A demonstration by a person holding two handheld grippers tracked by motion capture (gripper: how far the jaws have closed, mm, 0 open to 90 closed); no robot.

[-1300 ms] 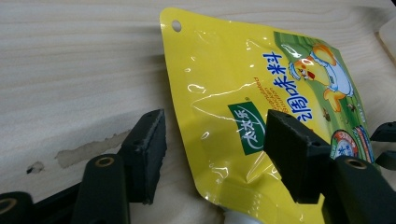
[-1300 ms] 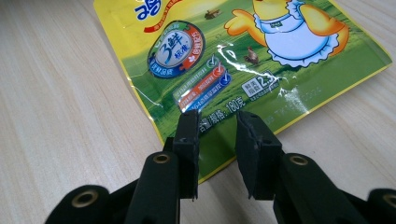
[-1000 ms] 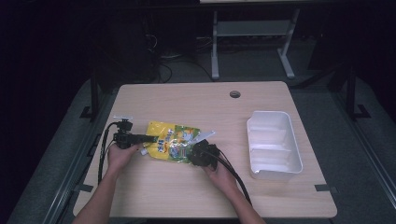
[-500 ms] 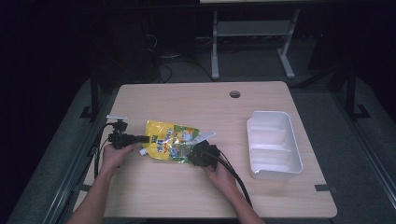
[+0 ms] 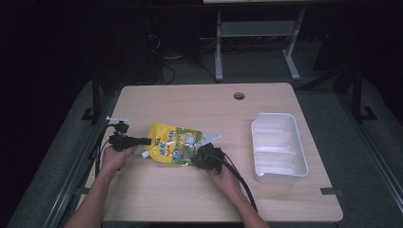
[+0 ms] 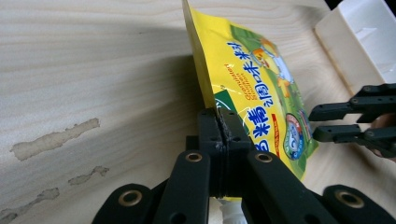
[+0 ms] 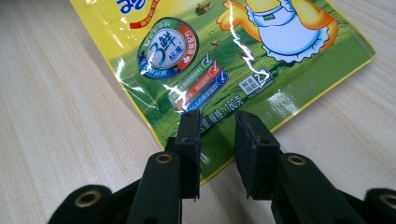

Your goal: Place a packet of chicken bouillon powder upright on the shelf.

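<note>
Pouch (image 5: pixel 175 144) flat on table (image 5: pixel 285 95), left of tray (image 5: pixel 278 142). Left gripper (image 6: pixel 219 122) jaws just closed, now pinching pouch's edge. Right gripper (image 7: pixel 217 122) jaws apart over opposite end, not gripping. Judgement: one end secured, lift or reposition likely next.

- Pouch (image 5: pixel 177 146): bright yellow, with a green meadow print, blue lettering, a round blue-and-red badge and an orange cartoon duck in a white apron.
- Pouch spout (image 5: pixel 145 154): white.
- My left gripper (image 6: pixel 219 122) and my right gripper (image 7: pixel 218 122): matte black, brass-coloured rivets.
- Tray (image 5: pixel 280 170): plain white.
- Table (image 5: pixel 190 99): pale wood grain, with lighter worn patches.
</note>
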